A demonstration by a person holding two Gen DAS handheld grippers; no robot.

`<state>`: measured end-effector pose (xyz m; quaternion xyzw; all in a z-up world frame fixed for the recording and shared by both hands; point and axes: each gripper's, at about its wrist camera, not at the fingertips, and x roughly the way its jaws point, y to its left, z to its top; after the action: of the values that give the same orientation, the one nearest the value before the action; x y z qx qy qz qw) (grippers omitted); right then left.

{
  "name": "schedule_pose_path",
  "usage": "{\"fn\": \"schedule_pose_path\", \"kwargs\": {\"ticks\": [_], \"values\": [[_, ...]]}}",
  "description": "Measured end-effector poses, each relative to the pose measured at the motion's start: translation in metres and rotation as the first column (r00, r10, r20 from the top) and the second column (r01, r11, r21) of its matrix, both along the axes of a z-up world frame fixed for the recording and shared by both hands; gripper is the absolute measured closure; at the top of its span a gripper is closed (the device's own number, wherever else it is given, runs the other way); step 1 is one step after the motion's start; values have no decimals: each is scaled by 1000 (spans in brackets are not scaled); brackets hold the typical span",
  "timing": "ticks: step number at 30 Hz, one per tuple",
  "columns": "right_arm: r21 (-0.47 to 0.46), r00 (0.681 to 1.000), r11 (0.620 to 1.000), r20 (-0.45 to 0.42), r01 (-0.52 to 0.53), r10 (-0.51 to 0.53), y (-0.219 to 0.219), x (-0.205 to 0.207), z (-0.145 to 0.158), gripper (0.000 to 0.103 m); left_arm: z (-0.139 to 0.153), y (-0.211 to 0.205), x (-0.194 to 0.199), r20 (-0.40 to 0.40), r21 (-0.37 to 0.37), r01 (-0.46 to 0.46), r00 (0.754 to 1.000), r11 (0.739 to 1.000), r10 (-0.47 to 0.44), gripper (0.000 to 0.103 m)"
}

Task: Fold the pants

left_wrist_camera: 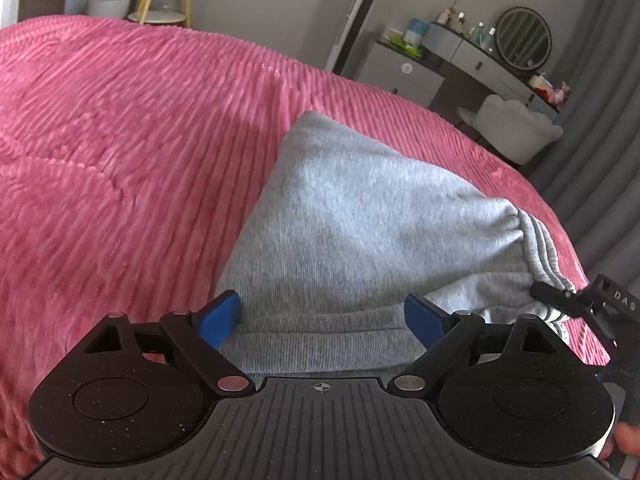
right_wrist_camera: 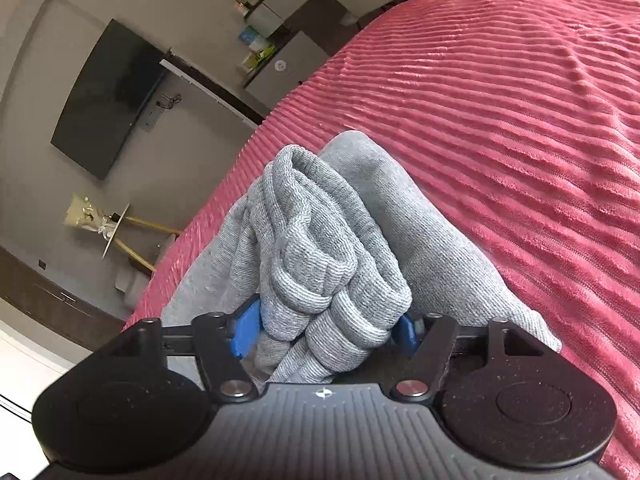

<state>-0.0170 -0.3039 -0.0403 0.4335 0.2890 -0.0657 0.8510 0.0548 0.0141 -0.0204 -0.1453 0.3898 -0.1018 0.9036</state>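
Grey knit pants (left_wrist_camera: 352, 216) lie bunched on the pink ribbed bedspread (left_wrist_camera: 120, 140). My left gripper (left_wrist_camera: 324, 316) is open, its blue pads (left_wrist_camera: 218, 316) either side of a ribbed grey band of the pants, above the cloth. My right gripper (right_wrist_camera: 328, 330) is shut on the gathered ribbed waistband (right_wrist_camera: 320, 256) of the pants, which bulges between its blue pads (right_wrist_camera: 246, 328). The right gripper's black tip also shows in the left wrist view (left_wrist_camera: 560, 296), at the pants' right end.
The pink bedspread (right_wrist_camera: 500, 120) spreads wide around the pants. Past the bed's edge stand a vanity desk with a round mirror (left_wrist_camera: 524, 38), a white chair (left_wrist_camera: 516, 124), a wall TV (right_wrist_camera: 108, 96) and a small round table (left_wrist_camera: 164, 16).
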Motion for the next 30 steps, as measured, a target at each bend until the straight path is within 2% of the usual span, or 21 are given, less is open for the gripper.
{"fn": "schedule_pose_path", "kwargs": {"ticks": [1, 4, 9, 10, 13, 16, 17, 18, 20, 21, 22, 23, 24, 27, 29, 30], "values": [[5, 1000, 1000, 0, 2, -2, 0, 1, 0, 29, 0, 0, 0, -1, 0, 0, 1000, 1000, 0, 10], [-24, 1000, 1000, -18, -2, 2, 4, 7, -1, 28, 0, 1, -1, -2, -10, -1, 1000, 1000, 1, 10], [-125, 999, 992, -20, -31, 29, 11, 9, 12, 53, 4, 4, -4, -4, -25, -3, 1000, 1000, 2, 10], [-128, 1000, 991, 0, -28, 28, 11, 7, 18, 58, 6, 5, -5, -5, -31, -1, 1000, 1000, 1, 10], [-120, 997, 993, 81, -11, 20, 7, -6, 40, 59, 10, 10, -11, 9, -22, -3, 1000, 1000, 3, 10], [-217, 987, 976, 159, 17, 18, 9, -29, 51, 58, 12, 22, -16, 12, -32, -31, 999, 999, 31, 10], [-243, 988, 970, 153, 24, 14, 7, -35, 47, 55, 11, 28, -16, 3, -47, -45, 999, 998, 45, 10], [-267, 994, 963, 111, 27, 3, 4, -36, 39, 53, 11, 33, -15, -8, -57, -56, 998, 997, 56, 10], [-262, 996, 965, -88, -10, -14, -7, -27, 14, 49, 8, 40, -12, -40, -68, -76, 997, 995, 73, 10], [-227, 995, 974, -98, 0, -23, -12, -29, 9, 48, 8, 43, -12, -50, -66, -78, 996, 995, 75, 10], [-185, 998, 982, -57, 27, -38, -17, -34, 14, 40, 7, 46, -13, -52, -66, -76, 996, 995, 73, 10], [-173, 999, 984, -30, 40, -45, -18, -38, 22, 27, 7, 47, -13, -54, -67, -69, 996, 995, 66, 10], [-207, 998, 977, -7, 58, -61, -16, -42, 32, 22, 7, 48, -13, -59, -62, -56, 997, 996, 53, 10], [-384, 998, 921, 50, 63, -47, -4, -51, 55, 17, 8, 43, -11, -76, -3, -4, 997, 1000, 4, 10], [-480, 998, 876, 64, 56, -29, 4, -56, 58, 11, 8, 38, -10, -91, -4, 42, 995, 999, -42, 10], [-493, 998, 868, 62, 50, -23, 3, -57, 56, 11, 9, 33, -12, -83, -9, 68, 994, 998, -69, 10]]}}
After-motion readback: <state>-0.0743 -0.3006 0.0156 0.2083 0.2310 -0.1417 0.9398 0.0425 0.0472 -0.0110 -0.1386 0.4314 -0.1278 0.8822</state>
